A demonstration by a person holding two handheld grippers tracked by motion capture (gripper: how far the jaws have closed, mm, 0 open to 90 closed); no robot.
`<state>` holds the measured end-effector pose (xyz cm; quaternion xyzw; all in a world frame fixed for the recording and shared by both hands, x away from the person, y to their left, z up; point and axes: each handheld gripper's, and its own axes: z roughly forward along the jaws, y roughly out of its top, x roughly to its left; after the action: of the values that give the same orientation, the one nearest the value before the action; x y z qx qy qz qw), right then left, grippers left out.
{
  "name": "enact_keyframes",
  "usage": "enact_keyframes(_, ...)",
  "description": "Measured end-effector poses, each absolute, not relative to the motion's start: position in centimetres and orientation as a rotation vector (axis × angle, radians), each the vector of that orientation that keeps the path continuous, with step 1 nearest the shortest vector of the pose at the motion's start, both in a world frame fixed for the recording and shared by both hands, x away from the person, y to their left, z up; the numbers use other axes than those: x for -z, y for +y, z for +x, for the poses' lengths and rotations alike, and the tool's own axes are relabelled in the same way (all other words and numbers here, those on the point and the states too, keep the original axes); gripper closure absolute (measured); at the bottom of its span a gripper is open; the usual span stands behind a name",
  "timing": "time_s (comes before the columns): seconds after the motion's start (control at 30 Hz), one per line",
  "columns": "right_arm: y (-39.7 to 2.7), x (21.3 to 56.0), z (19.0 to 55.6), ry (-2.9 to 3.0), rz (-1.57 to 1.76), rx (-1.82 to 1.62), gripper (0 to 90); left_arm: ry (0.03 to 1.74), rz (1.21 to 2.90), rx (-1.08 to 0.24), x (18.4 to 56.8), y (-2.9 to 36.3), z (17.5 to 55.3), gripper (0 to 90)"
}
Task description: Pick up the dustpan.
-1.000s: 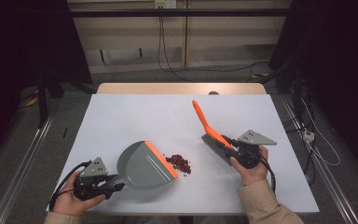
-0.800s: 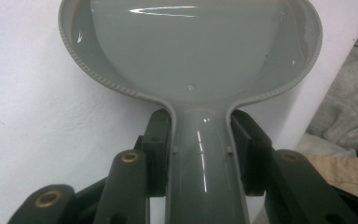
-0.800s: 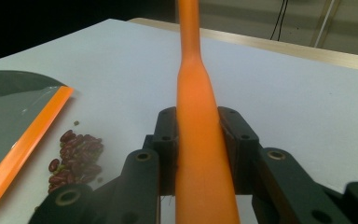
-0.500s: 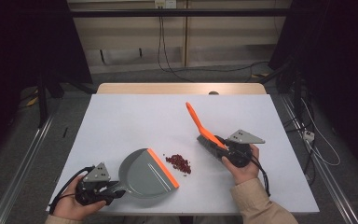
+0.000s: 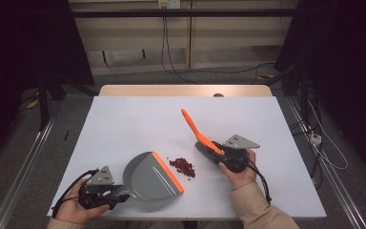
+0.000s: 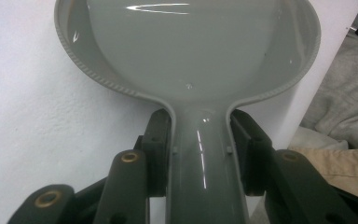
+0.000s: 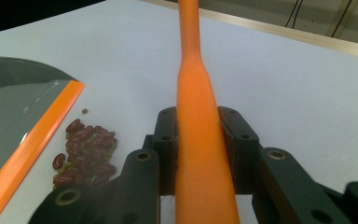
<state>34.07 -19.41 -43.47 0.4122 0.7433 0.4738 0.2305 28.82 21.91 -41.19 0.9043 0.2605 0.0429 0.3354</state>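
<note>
A grey dustpan (image 5: 147, 177) with an orange lip (image 5: 168, 171) lies flat on the white table (image 5: 124, 119), near the front left. My left gripper (image 5: 119, 193) is shut on its handle, and in the left gripper view both jaws clamp the handle (image 6: 200, 154) below the pan's bowl (image 6: 191, 51). A small pile of red beans (image 5: 183, 167) lies just right of the lip. My right gripper (image 5: 219, 152) is shut on the orange brush handle (image 5: 193, 127), which slants up and away to the left. In the right gripper view the handle (image 7: 196, 98) runs between the jaws, with the beans (image 7: 86, 147) and dustpan lip (image 7: 32, 144) at the left.
The table's far edge is a wooden strip (image 5: 186, 90). Cables (image 5: 171, 57) trail on the floor behind the table, and metal rails (image 5: 24, 176) run along both sides. The far half of the tabletop is bare white.
My right hand has carried the brush left toward the bean pile and slightly lower. The left gripper and dustpan have stayed about where they were.
</note>
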Motion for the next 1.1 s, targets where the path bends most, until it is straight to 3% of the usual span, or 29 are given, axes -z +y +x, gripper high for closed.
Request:
enact_keyframes(0.53, -15.6, 44.1, 33.6, 2.031, 1.081, -1.323, 70.2, 0.648, 2.375, -0.092, 41.3, 20.9, 29.5, 62.8)
enact_keyframes(1.1, -15.6, 44.0, 32.5, 2.066, 1.099, -1.226, 70.5, 0.643, 2.377, -0.075, 41.4, 20.4, 29.6, 62.8)
